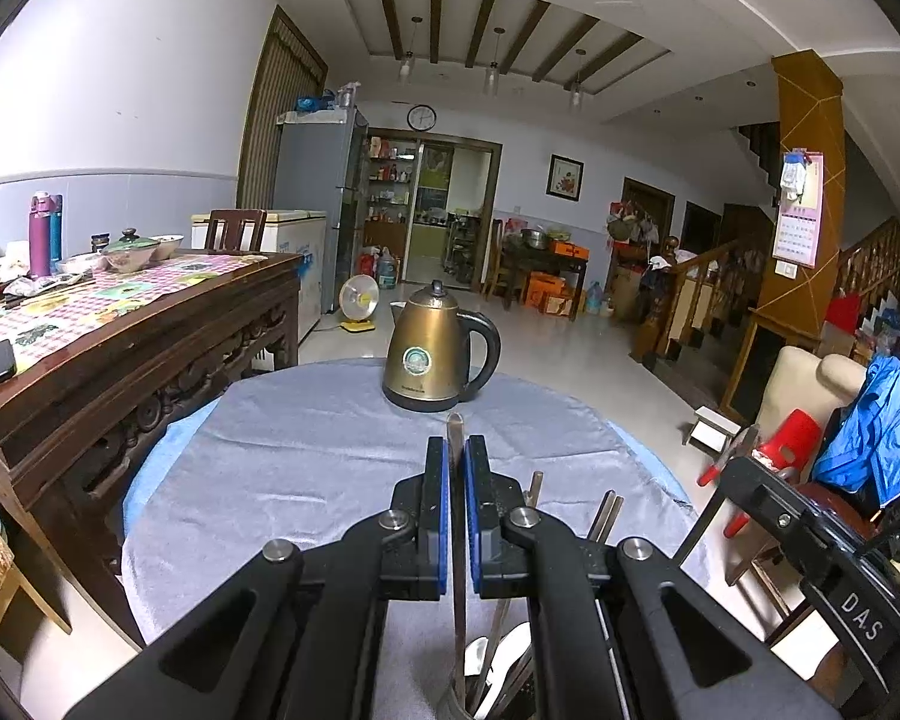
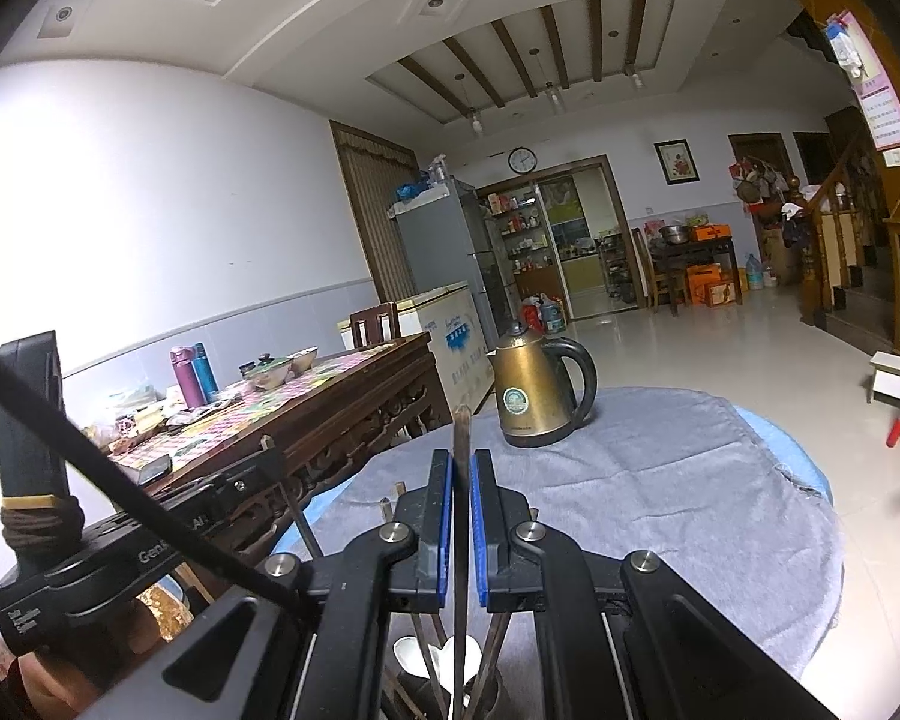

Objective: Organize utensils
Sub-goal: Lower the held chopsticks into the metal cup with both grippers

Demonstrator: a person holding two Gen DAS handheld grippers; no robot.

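My left gripper [image 1: 456,447] is shut on a thin metal utensil handle [image 1: 455,427] that stands upright and runs down into a utensil cup [image 1: 498,684] at the bottom of the view. Spoons and chopsticks [image 1: 606,516] stand in that cup. My right gripper [image 2: 462,459] is shut on another thin utensil handle [image 2: 462,438] that also stands upright over the same cup [image 2: 444,678]. The right gripper's body [image 1: 810,552] shows at the right of the left wrist view; the left gripper's body [image 2: 120,546] shows at the left of the right wrist view.
A brass electric kettle [image 1: 435,351] stands at the far side of the round table covered by a grey cloth [image 1: 306,450]. A dark wooden table [image 1: 120,324] with bowls and bottles is on the left. A chair with blue clothing [image 1: 870,426] is on the right.
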